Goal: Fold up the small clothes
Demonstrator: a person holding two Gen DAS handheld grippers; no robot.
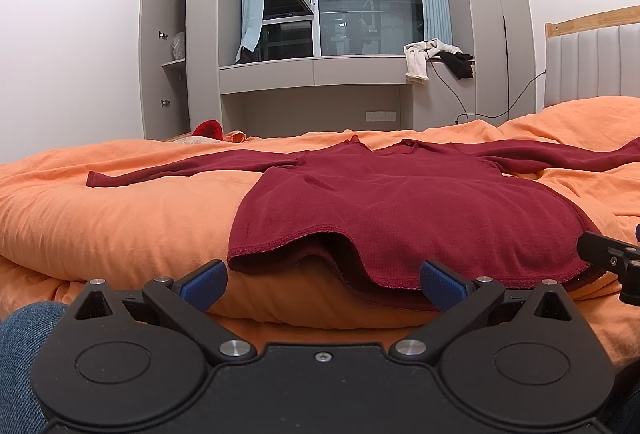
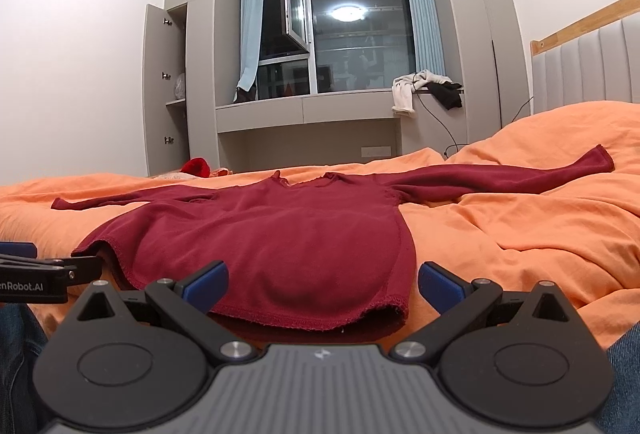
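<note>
- On the bed (image 1: 100,218), spread over the orange quilt, lies one dark red shirt (image 1: 400,202), front side down or up I cannot tell; neck toward the far edge, hem toward the near edge.
- Both sleeves are stretched out sideways: left sleeve (image 1: 160,172) toward the left edge, right sleeve (image 2: 520,174) toward the headboard side. Neither is turned in.
- Body of the shirt lies mostly flat. The hem (image 1: 320,254) droops over the near edge of the quilt roll, with a slack wave in it and the under layer showing.
- Left gripper (image 1: 322,280): fingers spread wide, nothing between them; it hovers just short of the hem, near the shirt's left corner. Pads (image 1: 204,282) do not touch cloth as far as can be seen.
- Right gripper (image 2: 322,282): fingers likewise spread wide and empty, set before the right part of the hem, whose corner lies between the blue pads (image 2: 440,284) at a lower level. Contact cannot be confirmed.
- Each gripper shows at the edge of the other's view, so the two sit side by side along the near edge.
- Finding on progress: laying-out appears done; no fold is visible. Judged remaining: sleeves in, sides or halves over, final fold, in whatever order is chosen.
- Likely step in hand: taking the two hem corners.
- Other garments (image 1: 424,58) hang on the window ledge beyond the bed, well apart and untouched.
</note>
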